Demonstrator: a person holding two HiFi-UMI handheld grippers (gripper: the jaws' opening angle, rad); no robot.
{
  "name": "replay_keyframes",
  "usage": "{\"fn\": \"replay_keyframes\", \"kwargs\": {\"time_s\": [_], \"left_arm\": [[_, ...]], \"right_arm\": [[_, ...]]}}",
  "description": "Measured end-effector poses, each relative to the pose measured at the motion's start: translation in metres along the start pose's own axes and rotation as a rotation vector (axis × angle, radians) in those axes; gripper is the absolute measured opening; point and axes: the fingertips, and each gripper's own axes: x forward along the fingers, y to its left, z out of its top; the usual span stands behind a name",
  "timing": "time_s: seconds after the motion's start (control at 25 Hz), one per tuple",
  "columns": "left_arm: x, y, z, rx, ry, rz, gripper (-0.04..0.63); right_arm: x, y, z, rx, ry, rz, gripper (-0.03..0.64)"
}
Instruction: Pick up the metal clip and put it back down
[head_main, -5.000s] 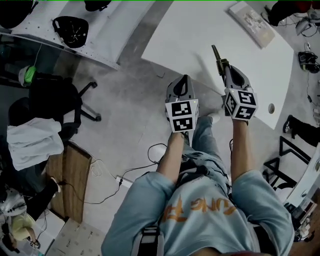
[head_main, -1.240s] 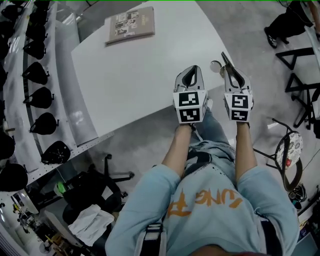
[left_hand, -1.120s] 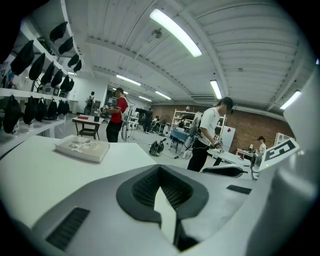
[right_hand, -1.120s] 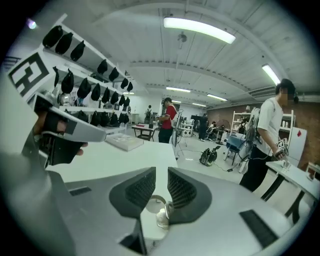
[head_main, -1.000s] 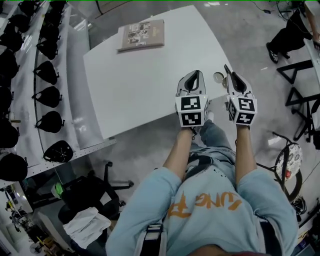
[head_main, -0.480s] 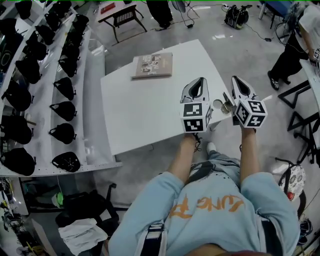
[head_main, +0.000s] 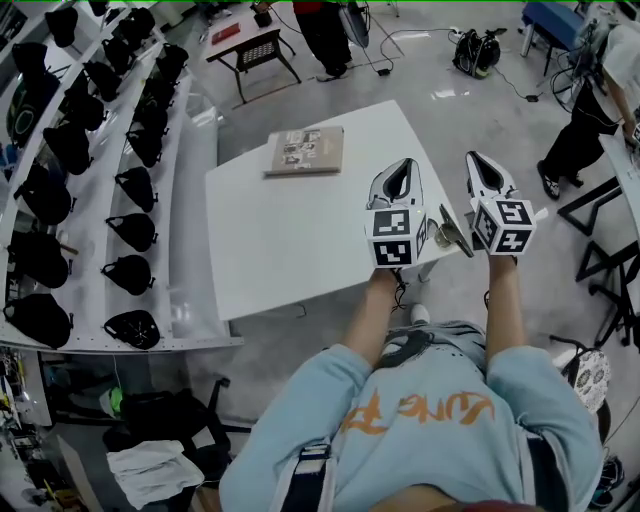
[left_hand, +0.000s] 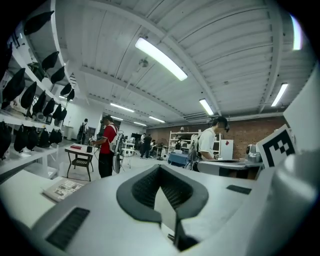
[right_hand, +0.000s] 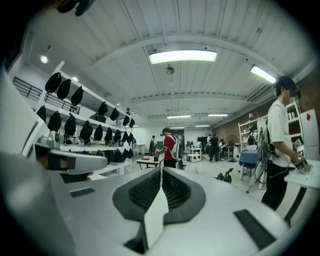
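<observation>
Left claw (head_main: 406, 164) and right claw (head_main: 473, 158) sit pressed together, empty; you'd pinch the probably light, stiff, slick metal clip (head_main: 449, 232) by its handle.

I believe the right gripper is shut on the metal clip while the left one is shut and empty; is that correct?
Not quite. The right gripper is shut, but on nothing: the right gripper view shows its jaws together with nothing between them. The metal clip lies on the white table near its edge, as the head view shows. The left gripper is indeed shut and empty.
</observation>
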Motion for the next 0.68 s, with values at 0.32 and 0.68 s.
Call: {"fn": "replay_keyframes", "kwargs": {"time_s": [0.32,0.68], "left_arm": [[0.023,-0.008,0.003,0.019,-0.008,0.017,0.009],[0.055,-0.032,-0.012,0.042,0.015,-0.015,0.009]], "right_arm": [[0.013,-0.015,0.009,-0.058,-0.025,0.024,0.035],[0.025,-0.044,0.014,-0.039,-0.064,0.046,0.035]]}}
